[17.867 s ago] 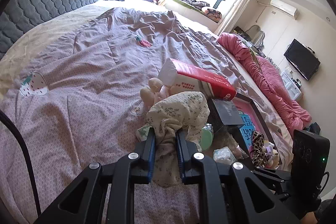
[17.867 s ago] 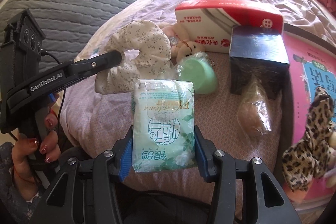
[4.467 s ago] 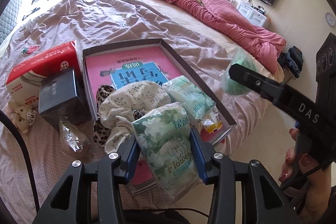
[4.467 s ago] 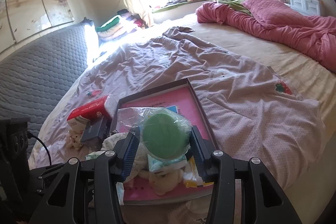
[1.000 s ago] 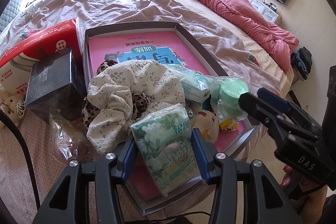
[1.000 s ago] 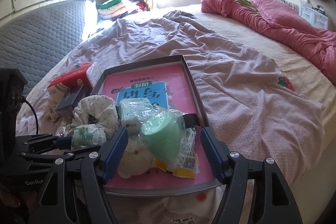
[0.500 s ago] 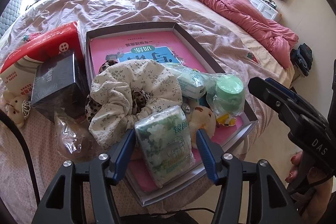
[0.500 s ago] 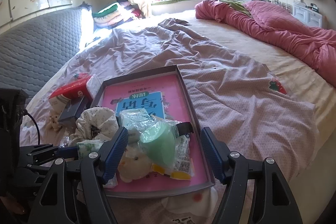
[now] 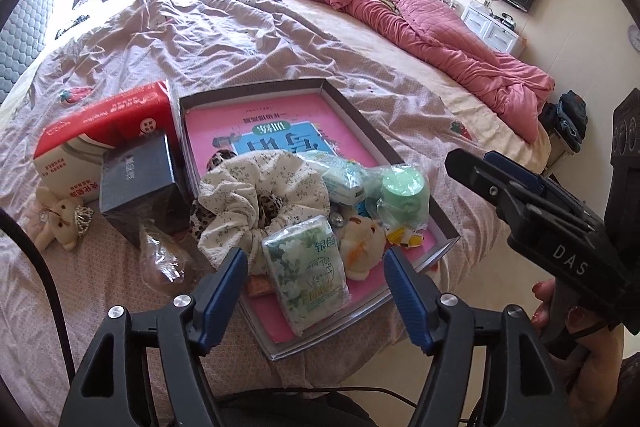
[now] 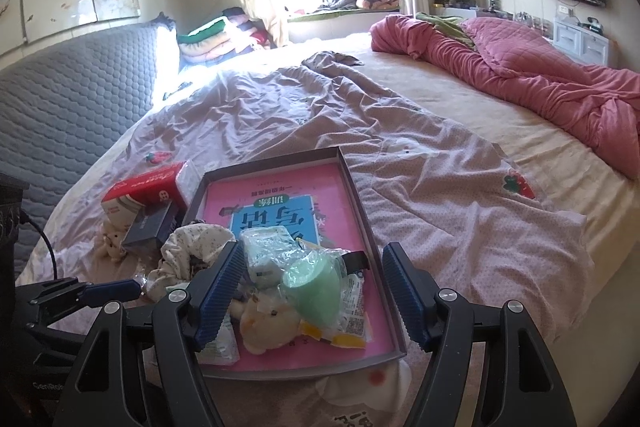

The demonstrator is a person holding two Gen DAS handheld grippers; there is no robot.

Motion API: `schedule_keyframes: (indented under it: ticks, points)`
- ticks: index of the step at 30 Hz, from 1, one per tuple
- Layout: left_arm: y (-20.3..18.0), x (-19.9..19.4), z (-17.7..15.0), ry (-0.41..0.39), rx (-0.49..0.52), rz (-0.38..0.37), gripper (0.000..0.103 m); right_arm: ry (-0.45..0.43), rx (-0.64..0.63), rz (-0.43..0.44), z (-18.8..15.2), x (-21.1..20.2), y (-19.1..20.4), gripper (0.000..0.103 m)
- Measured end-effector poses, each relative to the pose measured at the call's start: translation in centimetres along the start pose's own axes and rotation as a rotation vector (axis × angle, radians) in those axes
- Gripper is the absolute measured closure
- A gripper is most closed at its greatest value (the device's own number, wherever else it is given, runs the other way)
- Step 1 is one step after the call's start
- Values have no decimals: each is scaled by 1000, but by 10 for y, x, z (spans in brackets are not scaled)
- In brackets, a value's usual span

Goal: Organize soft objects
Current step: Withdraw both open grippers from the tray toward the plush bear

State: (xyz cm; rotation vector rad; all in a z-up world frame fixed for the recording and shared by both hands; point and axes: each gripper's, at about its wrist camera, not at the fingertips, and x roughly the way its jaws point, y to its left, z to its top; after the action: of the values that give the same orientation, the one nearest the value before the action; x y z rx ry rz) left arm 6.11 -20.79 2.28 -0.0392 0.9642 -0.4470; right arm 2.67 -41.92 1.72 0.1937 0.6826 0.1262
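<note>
A grey tray with a pink book in it lies on the bed. In it are a floral scrunchie, a green tissue pack, a second pack, a wrapped green cup and a small plush. My left gripper hangs above the green tissue pack with its jaws opening, and the pads do not touch it. My right gripper stands open above the green cup, holding nothing. It also shows at the right of the left wrist view.
Left of the tray lie a red tissue box, a dark box, a small teddy bear and a clear plastic bag. A pink quilt lies at the far right. The tray sits at the bed's near edge.
My left jaws have spread and let go of the green tissue pack, which now lies in the tray. Both grippers have lifted away from the tray; the right stays open.
</note>
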Motion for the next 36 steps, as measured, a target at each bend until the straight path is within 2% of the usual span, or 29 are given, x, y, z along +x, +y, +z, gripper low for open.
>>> schedule_keyframes:
  ticks: [9,20,25,36]
  points:
    - [7,-38,7,-60,-15,38,29,-32,-25,-1,13,-23,14,29]
    - [23,-78,8,-117,-51,59,28,-77,-112,48,29,-47,56,29]
    - [33,-91,7,-137,-59,98,28,-84,-152,68,31,-52,76,29]
    - [95,-114,-7,-164,-136,206,28,-59,-261,105,24,-49,123,29]
